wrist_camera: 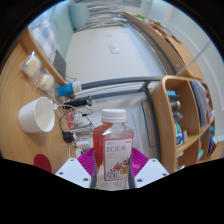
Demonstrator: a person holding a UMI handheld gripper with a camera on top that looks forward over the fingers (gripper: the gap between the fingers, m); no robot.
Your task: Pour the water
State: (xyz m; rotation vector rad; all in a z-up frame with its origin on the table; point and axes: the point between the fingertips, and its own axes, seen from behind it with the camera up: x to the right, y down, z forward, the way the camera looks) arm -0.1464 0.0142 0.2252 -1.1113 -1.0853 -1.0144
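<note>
A bottle held between the two fingers of the gripper, above a wooden desk.

The gripper [113,172] is closed on a bottle [115,150]: its two pink pads [91,160] press on the left and the right side of it. The bottle stands upright, it has a white cap, a pale reddish liquid inside and a label with red writing. Beyond the fingers, to the left, a white cup [37,115] stands on the wooden desk [15,100], well apart from the bottle. Between the cup and the bottle lie some cables and a small tool with a blue handle [74,90]. To the right of the bottle there is a wooden shelf [187,110] with small things in its compartments. Farther away a pale floor [110,50] is visible.
</note>
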